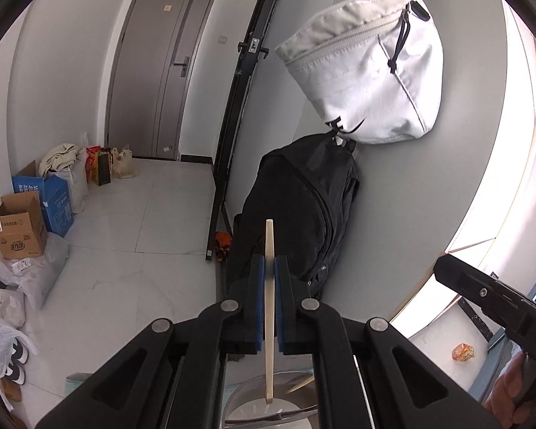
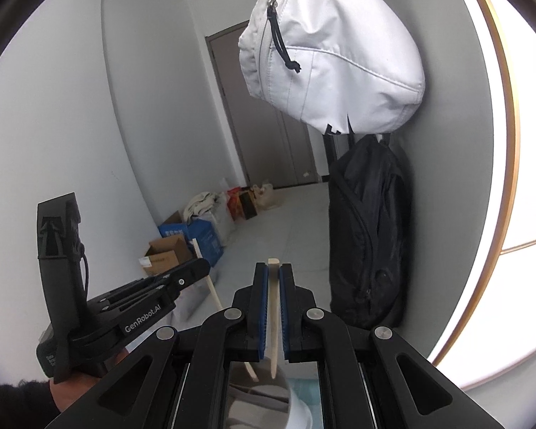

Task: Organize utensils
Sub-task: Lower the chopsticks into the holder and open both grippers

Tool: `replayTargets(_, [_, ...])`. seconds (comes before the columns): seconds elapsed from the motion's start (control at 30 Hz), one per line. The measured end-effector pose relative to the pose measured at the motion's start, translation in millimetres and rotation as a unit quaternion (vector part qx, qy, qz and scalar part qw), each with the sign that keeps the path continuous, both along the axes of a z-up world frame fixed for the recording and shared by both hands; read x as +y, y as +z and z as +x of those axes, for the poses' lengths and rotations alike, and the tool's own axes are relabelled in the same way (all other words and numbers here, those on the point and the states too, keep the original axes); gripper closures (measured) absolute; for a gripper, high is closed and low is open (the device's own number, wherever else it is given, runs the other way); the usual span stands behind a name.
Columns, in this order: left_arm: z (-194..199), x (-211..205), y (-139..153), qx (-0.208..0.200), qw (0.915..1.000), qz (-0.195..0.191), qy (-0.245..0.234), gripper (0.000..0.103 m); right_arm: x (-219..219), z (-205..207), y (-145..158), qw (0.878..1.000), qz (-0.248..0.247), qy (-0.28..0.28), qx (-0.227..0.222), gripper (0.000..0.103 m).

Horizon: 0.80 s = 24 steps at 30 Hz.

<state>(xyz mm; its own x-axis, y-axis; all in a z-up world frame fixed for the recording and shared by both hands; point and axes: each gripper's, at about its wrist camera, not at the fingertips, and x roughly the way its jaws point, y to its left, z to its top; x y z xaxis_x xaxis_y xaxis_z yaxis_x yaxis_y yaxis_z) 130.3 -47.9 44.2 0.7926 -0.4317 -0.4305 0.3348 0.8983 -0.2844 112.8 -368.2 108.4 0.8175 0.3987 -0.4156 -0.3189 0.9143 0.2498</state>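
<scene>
Claw-gripped wooden stick (image 1: 269,307), lower end hidden behind black linkage.

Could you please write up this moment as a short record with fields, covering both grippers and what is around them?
left gripper: shut on a wooden chopstick, held upright
right gripper: shut on a second wooden chopstick
below the grippers: metal bowl
wall ahead: white bag hanging above a black backpack
floor at left: cardboard boxes
</scene>
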Motion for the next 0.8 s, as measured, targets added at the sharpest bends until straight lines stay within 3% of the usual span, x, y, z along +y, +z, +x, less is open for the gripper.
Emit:
replayTargets(0.37, [-7.2,-1.6,-8.0,0.008,0.9974,-0.009,-0.071,0.102,13.9,13.3,-37.3,0.998,-0.003,0.027,0.057,0.095])
replayTargets(0.5, [-1.0,2.8,-14.4,0.068,0.991,-0.032,-0.111,0.101,9.0,12.2,-41.5,0.996,0.026,0.043,0.068,0.094])
replayTargets(0.63, [-3.6,10.0,-10.3,0.094,0.9883,-0.043,-0.112,0.1,-6.1,4.2,-41.2,0.994,0.065,0.038,0.079,0.09])
replayTargets(0.67, [-4.1,10.4,-8.5,0.097,0.9888,-0.039,-0.106,0.097,-9.4,1.6,-40.4,0.994,0.07,0.036,0.079,0.088])
replayTargets(0.8, [-13.5,21.3,3.5,0.1,0.99,-0.053,-0.084,0.063,-19.6,-18.3,-34.7,0.994,0.076,0.021,0.072,0.068])
